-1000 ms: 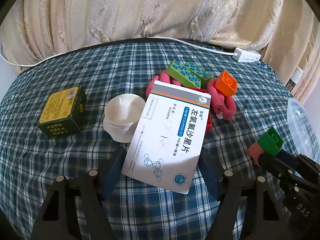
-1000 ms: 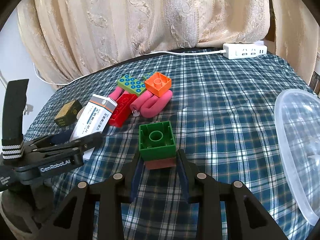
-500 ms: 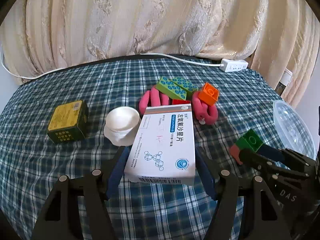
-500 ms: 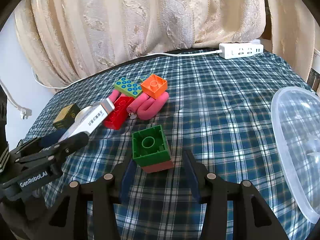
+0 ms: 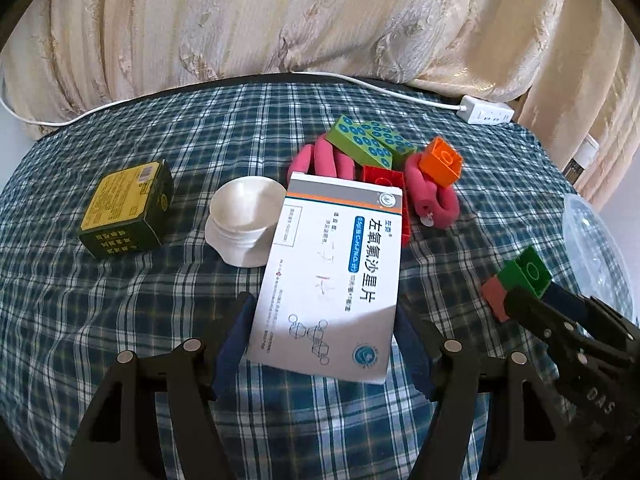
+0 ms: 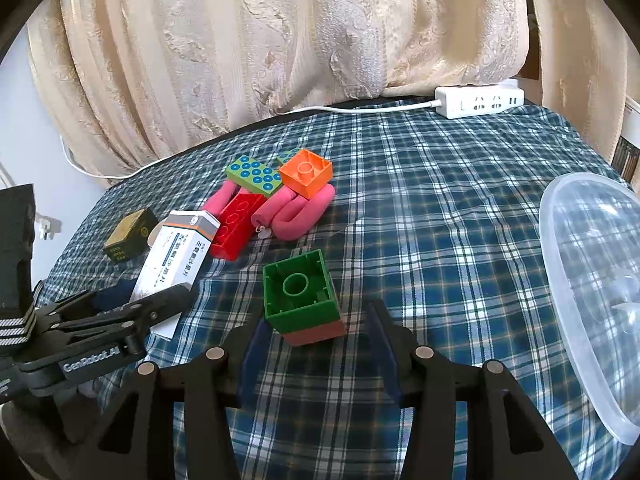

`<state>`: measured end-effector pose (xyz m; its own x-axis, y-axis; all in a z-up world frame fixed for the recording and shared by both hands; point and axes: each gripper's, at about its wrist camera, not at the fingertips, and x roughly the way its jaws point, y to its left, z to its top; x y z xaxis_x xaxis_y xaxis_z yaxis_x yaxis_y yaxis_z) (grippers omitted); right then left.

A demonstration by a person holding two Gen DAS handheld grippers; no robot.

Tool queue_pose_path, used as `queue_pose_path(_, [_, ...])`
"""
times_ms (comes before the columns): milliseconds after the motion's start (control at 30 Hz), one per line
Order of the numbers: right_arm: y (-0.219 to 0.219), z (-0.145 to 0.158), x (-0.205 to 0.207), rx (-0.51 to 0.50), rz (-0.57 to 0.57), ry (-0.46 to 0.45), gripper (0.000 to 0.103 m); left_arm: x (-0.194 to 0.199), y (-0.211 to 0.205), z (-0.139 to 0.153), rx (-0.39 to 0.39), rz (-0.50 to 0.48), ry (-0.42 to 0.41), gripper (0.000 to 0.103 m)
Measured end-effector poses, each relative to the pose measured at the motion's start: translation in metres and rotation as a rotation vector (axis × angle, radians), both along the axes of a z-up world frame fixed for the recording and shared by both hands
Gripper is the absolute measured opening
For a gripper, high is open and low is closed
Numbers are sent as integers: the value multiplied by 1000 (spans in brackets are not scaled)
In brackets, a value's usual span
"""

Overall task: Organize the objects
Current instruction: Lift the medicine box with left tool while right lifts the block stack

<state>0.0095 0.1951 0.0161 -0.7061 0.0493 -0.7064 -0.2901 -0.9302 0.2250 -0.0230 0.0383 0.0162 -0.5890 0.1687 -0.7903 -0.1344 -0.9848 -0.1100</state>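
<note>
On the plaid-covered tabletop (image 6: 440, 220), the left tool (image 5: 323, 302) has a white medicine box (image 5: 336, 264) between its fingers. Both blue pads lie against the box's long sides near its closer end, while the jaws are opening slightly. The box is tilted, its far end up against a red brick (image 6: 236, 228) and just beside a small white cup (image 5: 244, 208). A dark green and yellow carton (image 5: 128, 208) sits apart on the cup's other side.

The right tool (image 6: 318, 312) stands with its fingers spread, a clear gap between each pad and the green block (image 6: 298, 288) between them. That block sits hollow side up, a little skewed, on a reddish-brown block (image 6: 320, 332) that rests on the cloth.

Beyond these lies a heap: a pink foam loop (image 6: 300, 216), an orange brick (image 6: 306, 172) on top of it, and a green brick with blue dots (image 6: 254, 174) leaning beside it. A clear plastic bowl (image 6: 546, 240) sits at the right edge. A white power strip (image 6: 480, 102) lies at the far edge, below cream curtains (image 6: 280, 40).
</note>
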Motion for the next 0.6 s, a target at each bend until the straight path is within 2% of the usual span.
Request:
queue_pose_path(300, [-1,0,-1,3,3,-4,52,-5,0,0,-22,3,9,69])
queue_pose_path(600, [-7,-1,-3,26,14,-33,52,16,-6,22,-16,4,112,68])
